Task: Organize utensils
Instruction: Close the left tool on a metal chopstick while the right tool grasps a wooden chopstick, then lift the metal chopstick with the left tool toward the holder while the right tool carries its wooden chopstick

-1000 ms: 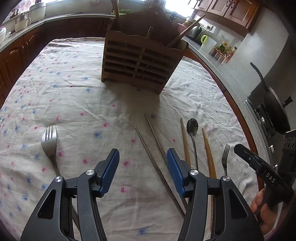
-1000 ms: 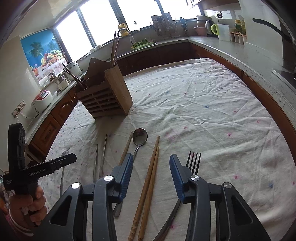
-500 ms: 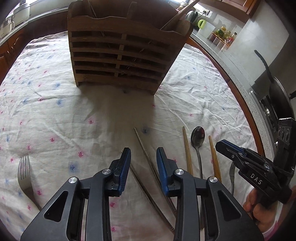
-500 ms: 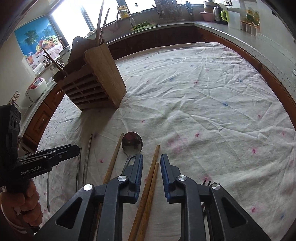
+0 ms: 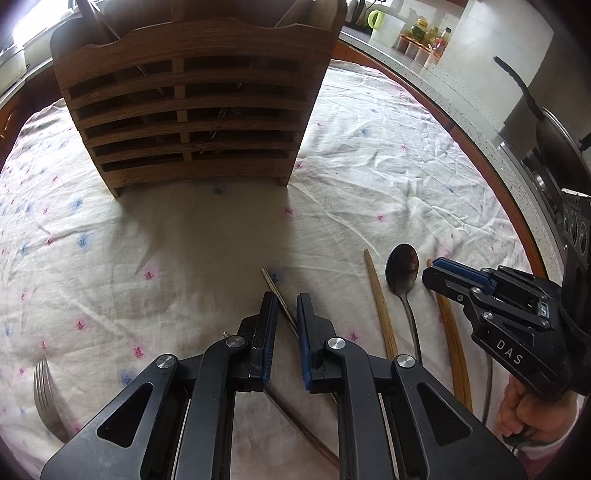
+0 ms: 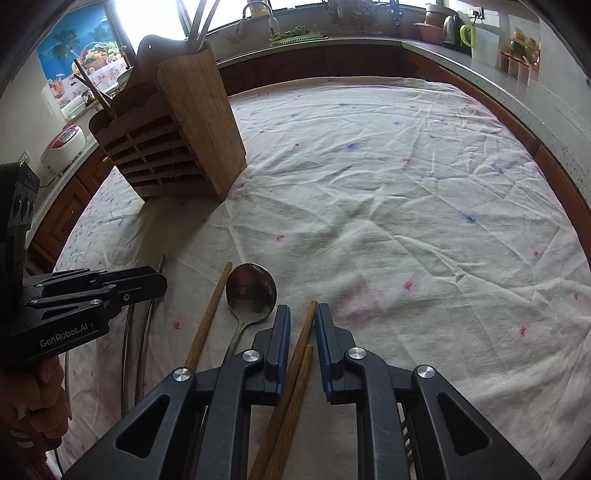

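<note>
A slatted wooden utensil holder [image 5: 192, 110] stands on the cloth-covered table; it also shows in the right wrist view [image 6: 173, 140]. My left gripper [image 5: 287, 301] is low over the cloth, its jaws narrowed around a metal chopstick [image 5: 275, 290], with a small gap still showing. A second metal chopstick [image 5: 295, 424] lies under it. My right gripper [image 6: 302, 314] has its jaws narrowed around a pair of wooden chopsticks [image 6: 299, 354], a gap still visible. A spoon [image 6: 251, 291] and a single wooden chopstick [image 6: 208, 317] lie to their left.
A fork [image 5: 44, 398] lies at the left near the table's front. Another fork [image 6: 406, 432] is partly hidden under the right gripper. Kitchen counters with a kettle [image 6: 452, 29], jars and a rice cooker [image 6: 62, 142] ring the table.
Both grippers moved forward and down toward the cloth and narrowed their jaws, the left around the metal chopstick, the right around the wooden chopsticks. The holder looms closer.
</note>
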The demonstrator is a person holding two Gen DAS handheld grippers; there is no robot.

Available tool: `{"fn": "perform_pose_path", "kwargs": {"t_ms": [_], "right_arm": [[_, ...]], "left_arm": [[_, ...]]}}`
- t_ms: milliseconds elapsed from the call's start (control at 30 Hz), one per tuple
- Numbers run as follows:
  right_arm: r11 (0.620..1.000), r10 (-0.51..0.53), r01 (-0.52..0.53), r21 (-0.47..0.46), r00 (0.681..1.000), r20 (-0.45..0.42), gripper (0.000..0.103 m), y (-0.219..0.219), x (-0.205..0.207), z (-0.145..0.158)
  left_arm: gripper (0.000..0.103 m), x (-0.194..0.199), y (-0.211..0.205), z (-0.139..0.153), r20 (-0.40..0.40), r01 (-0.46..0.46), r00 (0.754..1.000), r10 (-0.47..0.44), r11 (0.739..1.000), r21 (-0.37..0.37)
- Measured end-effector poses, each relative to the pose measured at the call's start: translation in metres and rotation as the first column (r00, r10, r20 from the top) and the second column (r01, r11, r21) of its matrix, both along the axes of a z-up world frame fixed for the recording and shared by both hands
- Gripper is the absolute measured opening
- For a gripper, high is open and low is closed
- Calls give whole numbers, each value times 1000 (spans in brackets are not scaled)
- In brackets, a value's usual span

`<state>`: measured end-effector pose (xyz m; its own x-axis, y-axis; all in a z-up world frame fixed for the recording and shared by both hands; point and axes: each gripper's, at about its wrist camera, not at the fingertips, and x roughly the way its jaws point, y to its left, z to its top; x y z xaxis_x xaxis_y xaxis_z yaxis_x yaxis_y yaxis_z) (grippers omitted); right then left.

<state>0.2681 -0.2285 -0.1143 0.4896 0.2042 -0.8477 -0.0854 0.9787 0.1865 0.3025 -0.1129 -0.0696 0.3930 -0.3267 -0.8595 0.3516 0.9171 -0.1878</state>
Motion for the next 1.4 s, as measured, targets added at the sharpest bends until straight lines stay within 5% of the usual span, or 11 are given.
{"fn": "perform_pose_path", "kwargs": {"t_ms": [267,633,933,1400], "right_arm": [[1000,0,0,10,1000,-5,9,-2,2,-2],[1000,-13,12,10,1000,11,9,1,0,-2],[993,-50,44,106,997,56,6,-9,-18,19],[979,-74,36,200,979,189,5,-14,-65,84]], "left_arm": [[10,-5,2,2,-36,5,999,-5,1000,12],[7,0,-18,0,38,20,999,-23,997,72],[4,-19,-1,20,56,3,998,-3,1000,-4],[3,-92,47,104,204,7,978,37,978,-207]]}}
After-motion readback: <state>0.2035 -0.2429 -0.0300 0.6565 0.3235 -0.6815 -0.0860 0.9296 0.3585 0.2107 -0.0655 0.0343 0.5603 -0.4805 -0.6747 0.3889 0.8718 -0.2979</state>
